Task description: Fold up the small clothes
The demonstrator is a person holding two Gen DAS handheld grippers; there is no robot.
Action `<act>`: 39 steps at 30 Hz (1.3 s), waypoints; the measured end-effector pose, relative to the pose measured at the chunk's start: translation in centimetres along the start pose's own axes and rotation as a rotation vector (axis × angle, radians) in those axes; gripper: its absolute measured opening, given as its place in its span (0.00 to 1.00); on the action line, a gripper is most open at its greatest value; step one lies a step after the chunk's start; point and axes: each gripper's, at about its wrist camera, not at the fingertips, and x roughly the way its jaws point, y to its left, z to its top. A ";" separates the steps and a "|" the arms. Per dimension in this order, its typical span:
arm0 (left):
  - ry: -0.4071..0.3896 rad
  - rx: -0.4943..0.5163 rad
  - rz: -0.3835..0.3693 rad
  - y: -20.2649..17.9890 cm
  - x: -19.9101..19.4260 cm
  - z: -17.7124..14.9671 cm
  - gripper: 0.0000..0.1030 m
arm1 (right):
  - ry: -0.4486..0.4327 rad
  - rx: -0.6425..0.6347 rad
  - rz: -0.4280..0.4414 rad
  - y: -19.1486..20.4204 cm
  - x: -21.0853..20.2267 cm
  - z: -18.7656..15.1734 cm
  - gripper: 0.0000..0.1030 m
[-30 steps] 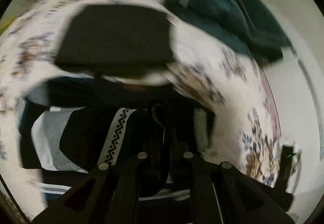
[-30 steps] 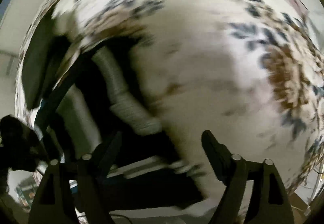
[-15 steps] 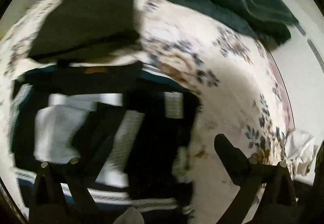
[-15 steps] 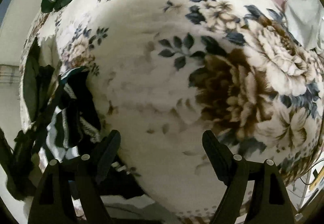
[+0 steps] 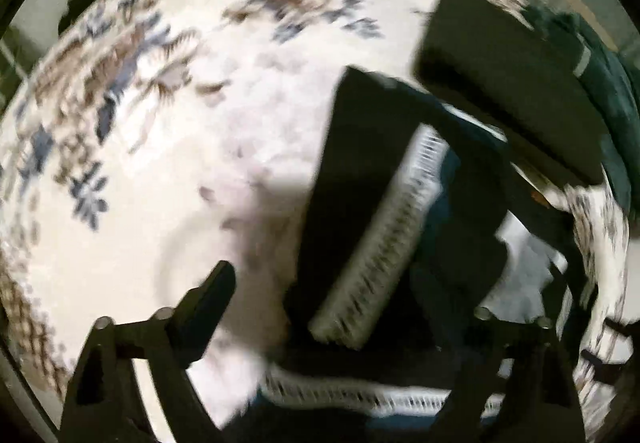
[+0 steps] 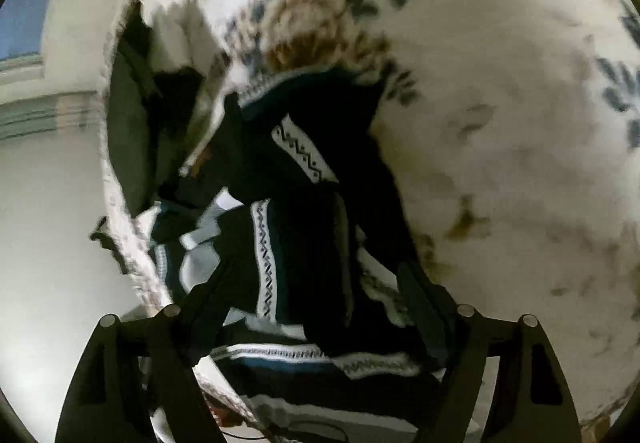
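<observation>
- The left tongs point steeply down at a bed covered by a cream fleece blanket with blue and brown flowers. No hand or arm shows in either view — only the black fingers of the tongs.
- The two fingers of the left tongs stand apart and are closing. One finger hangs over bare blanket. The other is dark and blurred against the clothes, so it is hard to make out.
- Between these fingers lies the edge of a dark navy knitted garment with white patterned bands. The pads do not press on it, as far as the blur lets me see.
- In this view, one white band runs slanted from lower left to upper right, and the garment's long side seems to go the same way. A second band lies flat along the bottom, near the tongs.
- Beyond the knit lies a flat, dark grey folded cloth, and past that a dark green bundle at the far edge.
- The right tongs also tilt down, right over the same knitted garment.
- Their fingers are apart and closing. The heap of knit sits between them, but I cannot tell if either pad touches it.
- Here the garment stretches away from the tongs, up the picture, and its zigzag bands run mostly the same way.
- The knit lies near the left edge of the blanket in this view — crumpled, not folded flat.
</observation>
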 end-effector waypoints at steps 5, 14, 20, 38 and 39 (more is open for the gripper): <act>0.036 0.054 -0.036 -0.3 2.9 1.0 0.10 | -0.068 -0.112 -0.137 3.0 1.0 -0.3 0.05; 0.045 0.094 -0.070 0.8 2.5 1.8 0.08 | -0.103 -0.112 -0.220 2.6 -0.7 2.1 0.08; 0.102 0.026 -0.103 1.9 0.0 0.7 0.20 | -0.102 0.069 -0.047 0.3 -3.3 -1.5 0.35; 0.135 -0.130 -0.258 -0.2 0.9 -2.8 0.56 | -0.068 0.205 -0.029 -2.2 0.7 -6.1 0.03; 0.134 -0.120 -0.248 -0.3 0.8 -2.9 0.56 | -0.015 0.203 -0.078 -2.4 1.2 -6.0 0.09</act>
